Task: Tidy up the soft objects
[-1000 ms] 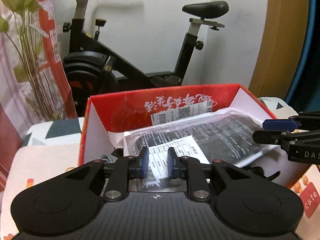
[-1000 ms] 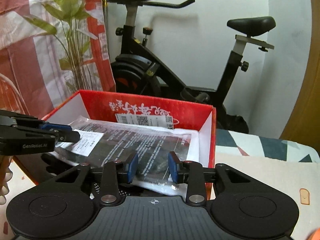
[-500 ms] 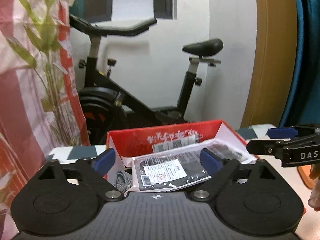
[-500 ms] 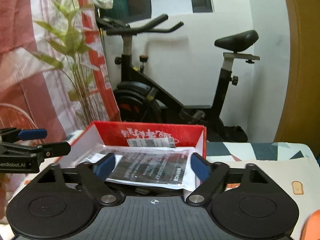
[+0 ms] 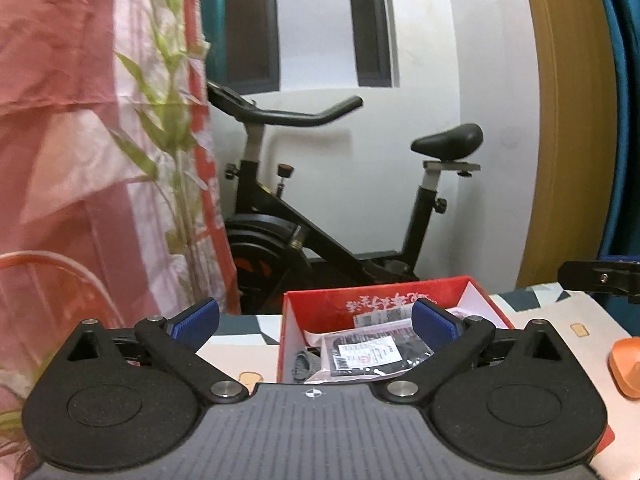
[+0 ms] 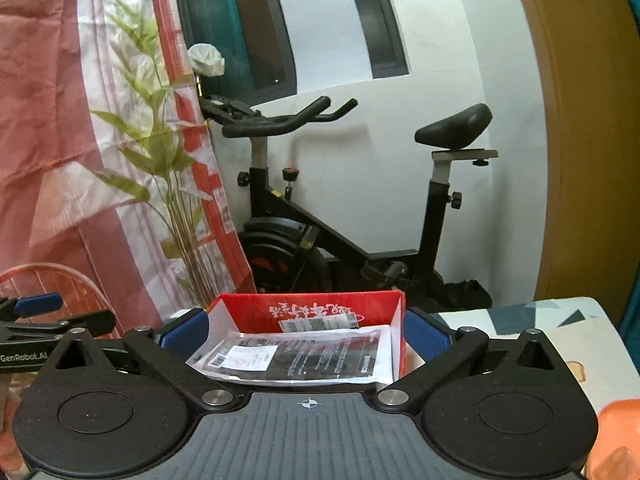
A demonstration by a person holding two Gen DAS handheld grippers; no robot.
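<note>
A red cardboard box stands open on the patterned cloth ahead of both grippers. A clear plastic bag holding dark fabric, with a white label, lies on top inside it, seen also in the right wrist view as the same bag in the box. A grey knitted piece shows beside the bag. My left gripper and right gripper hang above and short of the box. Their jaws are opening wide, with nothing between the blue pads. Each gripper's fingers show at the other view's edge.
A black exercise bike stands behind the box against a white wall. A pink and red curtain and a green plant fill the left. An orange object lies on the cloth at right. A pink wire frame sits at left.
Both grippers let go of the plastic bag, opened wide, and rose and drew back from the box. The bag now lies in the box, which looks smaller and lower in both views.
</note>
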